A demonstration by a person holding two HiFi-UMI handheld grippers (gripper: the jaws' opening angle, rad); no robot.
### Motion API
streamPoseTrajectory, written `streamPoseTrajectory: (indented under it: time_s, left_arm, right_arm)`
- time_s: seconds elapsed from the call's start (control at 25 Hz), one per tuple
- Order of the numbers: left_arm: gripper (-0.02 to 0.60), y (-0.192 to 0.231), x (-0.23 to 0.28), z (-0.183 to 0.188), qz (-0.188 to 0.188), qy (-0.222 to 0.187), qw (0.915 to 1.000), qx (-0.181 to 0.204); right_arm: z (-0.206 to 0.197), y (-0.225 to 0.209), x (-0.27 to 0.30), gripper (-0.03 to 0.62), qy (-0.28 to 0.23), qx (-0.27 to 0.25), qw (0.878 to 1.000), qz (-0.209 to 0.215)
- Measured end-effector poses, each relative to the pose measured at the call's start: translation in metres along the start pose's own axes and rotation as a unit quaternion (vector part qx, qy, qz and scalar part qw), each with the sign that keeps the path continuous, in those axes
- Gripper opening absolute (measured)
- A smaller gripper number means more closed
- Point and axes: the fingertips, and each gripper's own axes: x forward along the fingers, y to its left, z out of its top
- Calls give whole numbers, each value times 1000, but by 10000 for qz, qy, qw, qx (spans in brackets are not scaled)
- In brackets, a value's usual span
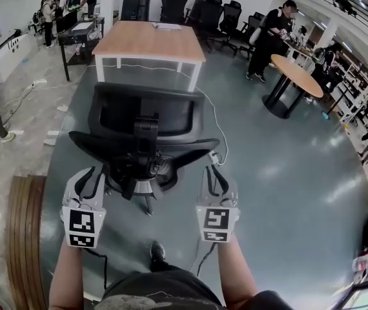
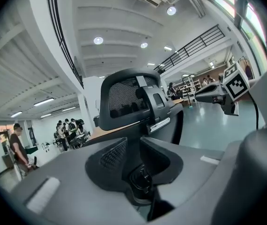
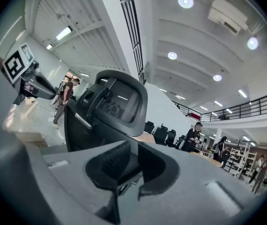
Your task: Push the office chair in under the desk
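Observation:
A black office chair (image 1: 145,118) stands in the middle of the floor with its back toward me, a short way in front of the wooden-topped desk (image 1: 148,41) on white legs. My left gripper (image 1: 87,173) is low behind the chair's left side, and its jaws stand slightly apart with nothing between them. My right gripper (image 1: 215,171) is behind the chair's right side, jaws almost together and empty. In the left gripper view the chair back (image 2: 129,97) rises just beyond the jaws. In the right gripper view the chair back (image 3: 114,102) stands close ahead.
A white cable (image 1: 213,118) runs across the floor from the desk past the chair's right side. Wooden boards (image 1: 26,237) lie at the lower left. A round table (image 1: 294,66) with a person beside it is at the right. More black chairs (image 1: 219,15) and several people are at the back.

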Motion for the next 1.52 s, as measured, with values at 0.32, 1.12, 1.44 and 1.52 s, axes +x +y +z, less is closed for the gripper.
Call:
streamPoseTrajectory:
  time_s: [0.32,1.12,1.44,1.52]
  left_arm:
    - [236,17,38,2,364,268,9922,1161]
    - [434,74,90,-58,629,1921,9219,3305]
    - [380,90,112,-62,877,2317,9022,3531]
    - [350,91,117,-62,927,2335,8960,3662]
  right_arm:
    - [-15,7,46,185,337,-1048,9928,467]
    - [-45,21,102,316,918,-2888,9508,643]
    - [-47,22,119,292,1034,-3203,9404,481]
    - [-47,23,121,282,999,-3249,9393,475]
